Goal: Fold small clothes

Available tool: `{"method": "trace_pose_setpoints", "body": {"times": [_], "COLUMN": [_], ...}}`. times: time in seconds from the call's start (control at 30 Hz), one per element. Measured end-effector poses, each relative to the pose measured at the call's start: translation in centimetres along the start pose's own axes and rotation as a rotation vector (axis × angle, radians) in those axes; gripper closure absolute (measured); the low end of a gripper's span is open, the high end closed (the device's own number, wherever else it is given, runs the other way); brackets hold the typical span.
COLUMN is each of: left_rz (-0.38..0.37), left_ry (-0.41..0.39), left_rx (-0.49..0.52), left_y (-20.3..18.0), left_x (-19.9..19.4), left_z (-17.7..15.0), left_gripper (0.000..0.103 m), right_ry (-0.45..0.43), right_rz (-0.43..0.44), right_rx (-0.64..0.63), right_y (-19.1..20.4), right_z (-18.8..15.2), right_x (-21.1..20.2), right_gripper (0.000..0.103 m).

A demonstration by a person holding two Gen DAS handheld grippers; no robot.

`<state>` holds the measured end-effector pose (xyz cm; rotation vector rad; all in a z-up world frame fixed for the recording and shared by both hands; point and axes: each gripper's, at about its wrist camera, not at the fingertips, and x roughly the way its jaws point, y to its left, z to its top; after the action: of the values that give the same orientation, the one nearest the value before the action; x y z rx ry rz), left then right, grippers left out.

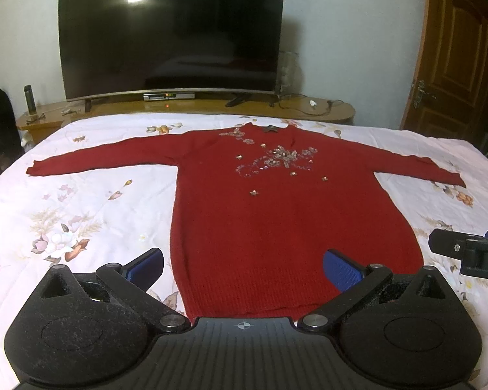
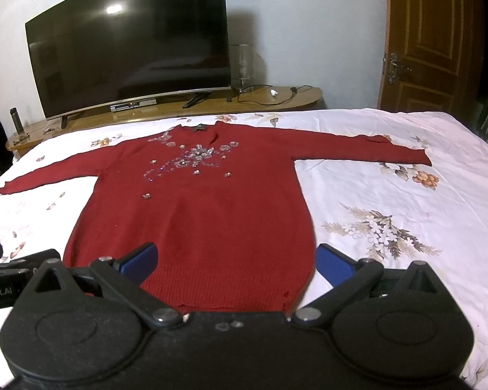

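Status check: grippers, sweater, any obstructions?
Left gripper and right gripper both open, empty, at the hem. Red sweater flat on the bedsheet, sleeves spread, unfolded. Nothing lying on it.

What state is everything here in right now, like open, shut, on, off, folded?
Sweater: unfolded, flat on the bed, sleeves spread.
Left hand-held gripper: open, holding nothing.
Right hand-held gripper: open, holding nothing.
Television: screen dark.
Door: shut.
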<state>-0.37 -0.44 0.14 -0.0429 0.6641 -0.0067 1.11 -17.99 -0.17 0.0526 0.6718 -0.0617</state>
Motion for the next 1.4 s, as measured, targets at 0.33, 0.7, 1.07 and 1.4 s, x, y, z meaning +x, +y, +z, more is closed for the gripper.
{"method": "trace_pose_setpoints", "body": {"times": [0.33,0.7,1.07,1.4], "left_rz": [0.001,0.002,-0.002,-0.136], "left_ry": [0.001,0.006,0.013,0.051], "left_rx": [-0.004,-0.006,-0.005,-0.072], "left_y": [0.1,0.4,0.5,1.4], "left_x": [0.1,0.4,0.7,3.5], "left_z": [0.0,-0.3,-0.3,1.5], "left_gripper": [0.0,0.0,0.0,0.0], "right_ry": [0.002,0.006,0.008,-0.064], "right_rz": [0.002,0.001,-0.003,0.032], "right_rx": [-0.002,-0.004,0.0,0.044], "right_y": [0.0,0.3,0.2,-2.2], "right_z": [0.0,-0.2,-0.4,0.5], "right_x": [0.1,0.3,0.5,0.1], "right_gripper": [0.001,0.001,0.001,0.001]}}
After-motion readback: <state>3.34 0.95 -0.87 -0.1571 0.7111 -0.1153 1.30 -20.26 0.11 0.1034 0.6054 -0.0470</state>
